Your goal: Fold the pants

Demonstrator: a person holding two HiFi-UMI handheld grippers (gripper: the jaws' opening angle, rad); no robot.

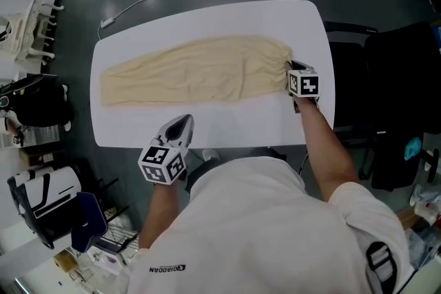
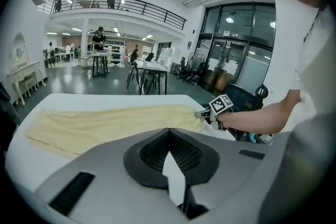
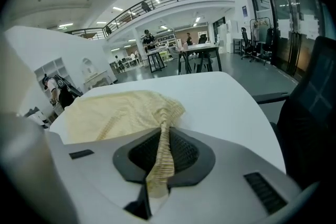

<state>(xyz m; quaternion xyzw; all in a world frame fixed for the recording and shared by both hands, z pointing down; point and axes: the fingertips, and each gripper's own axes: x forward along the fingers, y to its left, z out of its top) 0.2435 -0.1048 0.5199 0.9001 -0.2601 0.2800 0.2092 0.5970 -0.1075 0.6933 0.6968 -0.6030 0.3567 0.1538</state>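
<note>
Far left of the head view, the long cream-yellow fabric pants [image 1: 186,72] lie stretched flat across the white rounded table [image 1: 207,126]. The leg ends sit at the left and the gathered waist at the right.

Lower centre-left, the left gripper [image 1: 182,123] sits over bare tabletop just below the pants' near edge, apart from the cloth. Its jaws are pressed together on nothing, and its own view shows the pads meeting with only white table behind.

Over to the right, the right gripper [image 1: 292,68] is clenched on the waist end. In the right gripper view a ribbed strip of the cloth runs straight down between the closed pads [image 3: 181,150].

The step in hand looks like carrying the waist across toward the legs. A single-point grab is bunching the waistband, so the fold will likely land crooked. It would go better if the left gripper took the near waist corner too. Then both could lift just clear of the table and travel together, laying waist edge over leg ends squarely.
</note>
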